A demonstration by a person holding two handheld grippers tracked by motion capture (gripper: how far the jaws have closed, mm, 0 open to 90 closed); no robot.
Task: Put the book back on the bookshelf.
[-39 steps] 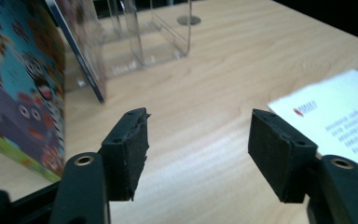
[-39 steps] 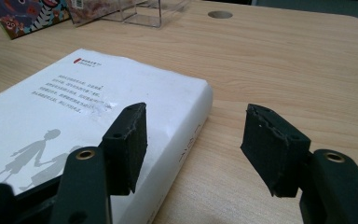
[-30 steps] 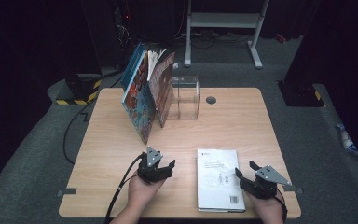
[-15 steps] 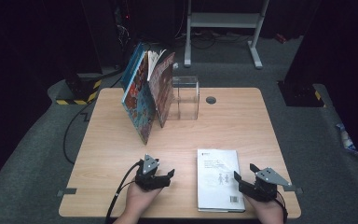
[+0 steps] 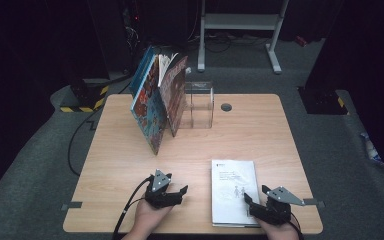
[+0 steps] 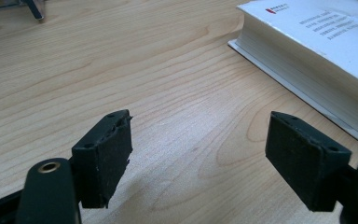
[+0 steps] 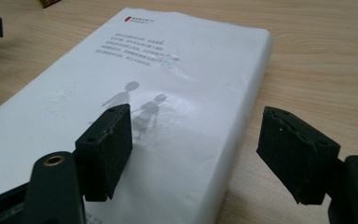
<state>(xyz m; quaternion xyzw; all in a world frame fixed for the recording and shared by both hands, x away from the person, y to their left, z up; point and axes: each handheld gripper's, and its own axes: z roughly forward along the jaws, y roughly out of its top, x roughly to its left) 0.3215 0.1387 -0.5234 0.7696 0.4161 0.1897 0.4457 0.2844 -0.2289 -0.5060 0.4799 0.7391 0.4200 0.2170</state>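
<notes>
Nearest us, our right gripper (image 5: 252, 202) sits at the near right corner of the white book (image 5: 234, 190), its jaws wide and having just been opening, with nothing pressed between them; in the right gripper view the right-hand edge of the cover runs up between the two pads. Our left gripper (image 5: 179, 191) rests on bare wood just beside the book's left side, jaws also spread and likewise just opened further, empty. The book lies flat at the near edge of the table (image 5: 260, 125), long axis running away from us, so it lies ahead and slightly left of the right gripper, which is the nearer one. Its cover carries a small red logo, lines of text too small for us to read, and two grey walking figures. Farther off, colourful picture books (image 5: 156, 102) lean against a clear stand (image 5: 200, 105).
</notes>
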